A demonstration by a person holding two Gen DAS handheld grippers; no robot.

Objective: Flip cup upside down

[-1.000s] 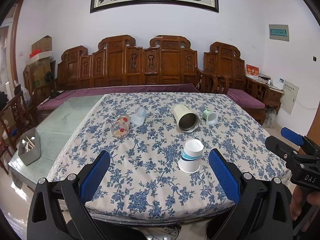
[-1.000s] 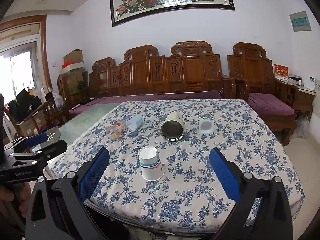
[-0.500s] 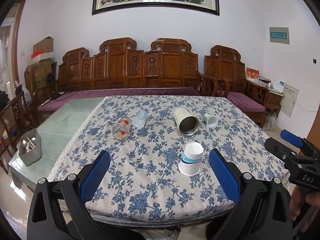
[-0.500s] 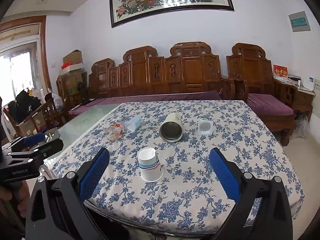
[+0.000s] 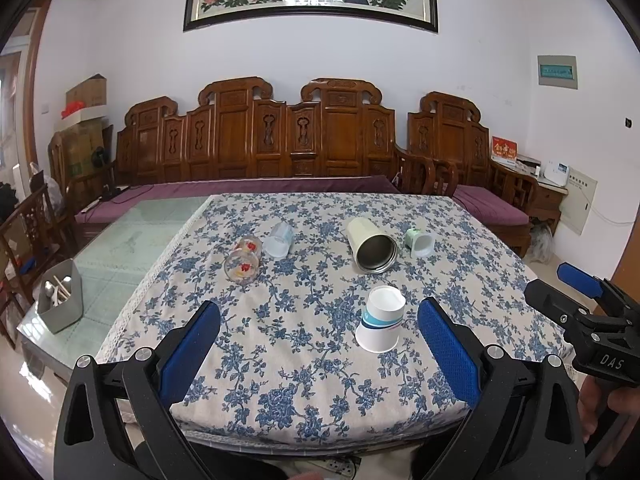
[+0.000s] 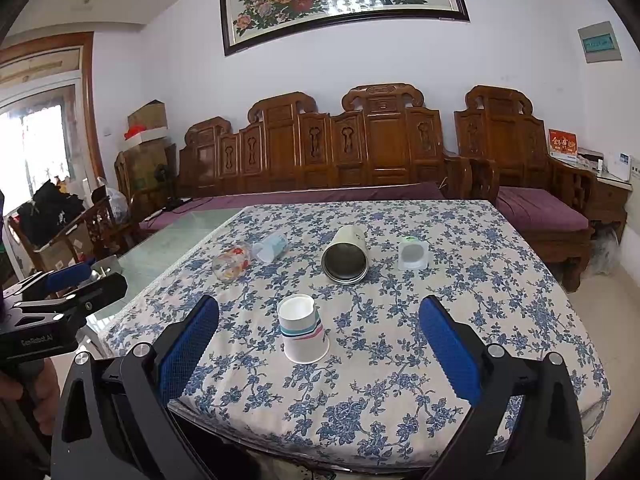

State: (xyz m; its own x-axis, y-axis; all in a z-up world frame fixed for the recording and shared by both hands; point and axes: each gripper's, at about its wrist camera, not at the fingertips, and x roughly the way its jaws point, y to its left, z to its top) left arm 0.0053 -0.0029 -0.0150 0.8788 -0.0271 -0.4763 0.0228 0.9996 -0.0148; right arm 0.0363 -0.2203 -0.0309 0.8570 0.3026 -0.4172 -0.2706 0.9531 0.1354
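A white paper cup (image 5: 381, 319) with blue and teal bands stands upside down, rim on the cloth, near the table's front; it also shows in the right wrist view (image 6: 303, 330). My left gripper (image 5: 318, 340) is open and empty, held back from the table's front edge, the cup just inside its right finger. My right gripper (image 6: 318, 340) is open and empty, also off the front edge, the cup between its fingers but farther out. Each gripper shows in the other's view, the right one (image 5: 580, 312) and the left one (image 6: 60, 296).
On the blue floral tablecloth (image 5: 304, 360) lie a cream metal tumbler (image 5: 370, 245), a small green-white cup (image 5: 419, 241), a clear plastic cup (image 5: 280, 239) and a printed glass (image 5: 242, 261), all on their sides. A grey utensil holder (image 5: 60, 300) stands on the glass tabletop at left. Wooden bench behind.
Both grippers have risen and tilted slightly, so the table sits lower in view. The cups have not moved. Both grippers stay open.
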